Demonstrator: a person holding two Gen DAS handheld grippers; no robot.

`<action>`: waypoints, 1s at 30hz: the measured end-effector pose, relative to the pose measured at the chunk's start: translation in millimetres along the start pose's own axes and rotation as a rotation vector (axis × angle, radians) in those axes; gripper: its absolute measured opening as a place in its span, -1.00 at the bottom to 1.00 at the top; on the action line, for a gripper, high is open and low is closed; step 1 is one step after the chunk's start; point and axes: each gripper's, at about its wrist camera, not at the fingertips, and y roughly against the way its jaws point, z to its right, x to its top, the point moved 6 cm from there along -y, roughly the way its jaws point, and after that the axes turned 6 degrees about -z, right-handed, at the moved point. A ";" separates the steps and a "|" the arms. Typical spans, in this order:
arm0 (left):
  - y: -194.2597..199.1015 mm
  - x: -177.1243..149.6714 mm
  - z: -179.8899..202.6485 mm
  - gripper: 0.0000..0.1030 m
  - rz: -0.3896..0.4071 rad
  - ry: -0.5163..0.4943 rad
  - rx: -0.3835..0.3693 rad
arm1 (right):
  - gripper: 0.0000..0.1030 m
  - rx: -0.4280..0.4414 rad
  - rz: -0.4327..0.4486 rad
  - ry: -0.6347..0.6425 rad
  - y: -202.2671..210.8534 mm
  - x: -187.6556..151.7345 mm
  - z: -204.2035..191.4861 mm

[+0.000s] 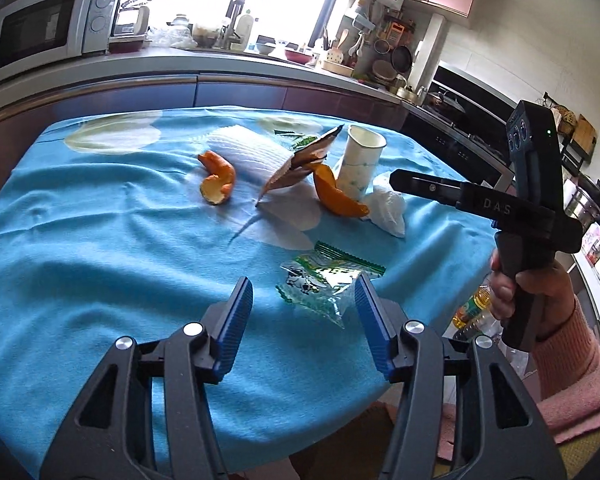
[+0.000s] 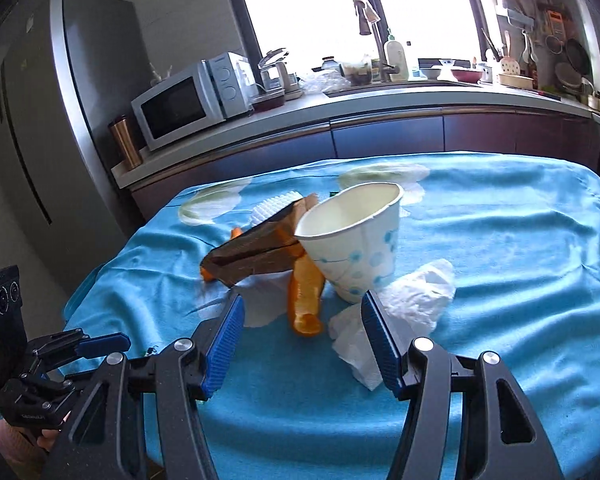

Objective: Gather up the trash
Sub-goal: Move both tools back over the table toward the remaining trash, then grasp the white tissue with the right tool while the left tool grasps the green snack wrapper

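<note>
Trash lies on a table with a blue cloth [image 1: 100,240]. My left gripper [image 1: 304,290] is open, just short of a green and clear snack wrapper [image 1: 324,280]. Beyond lie two orange peels [image 1: 216,184] [image 1: 338,194], a brown cardboard piece [image 1: 296,164], a white paper cup [image 1: 360,164], a crumpled tissue [image 1: 388,208] and a white foam net [image 1: 244,152]. My right gripper [image 2: 302,308] is open, above the cloth, just short of the orange peel [image 2: 306,300], the tissue [image 2: 404,304] and the cup [image 2: 356,240]. The cardboard [image 2: 256,256] sits left of the cup.
A kitchen counter [image 2: 380,108] runs behind the table with a microwave [image 2: 188,100], sink tap and dishes. A fridge [image 2: 60,120] stands at the left. A stove [image 1: 460,120] and an oil bottle [image 1: 472,308] are at the right of the table.
</note>
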 end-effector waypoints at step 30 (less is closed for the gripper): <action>-38.6 -2.4 -9.9 -0.56 -0.097 0.137 -0.106 | -0.23 -0.033 -0.051 -0.218 -24.2 -19.0 67.8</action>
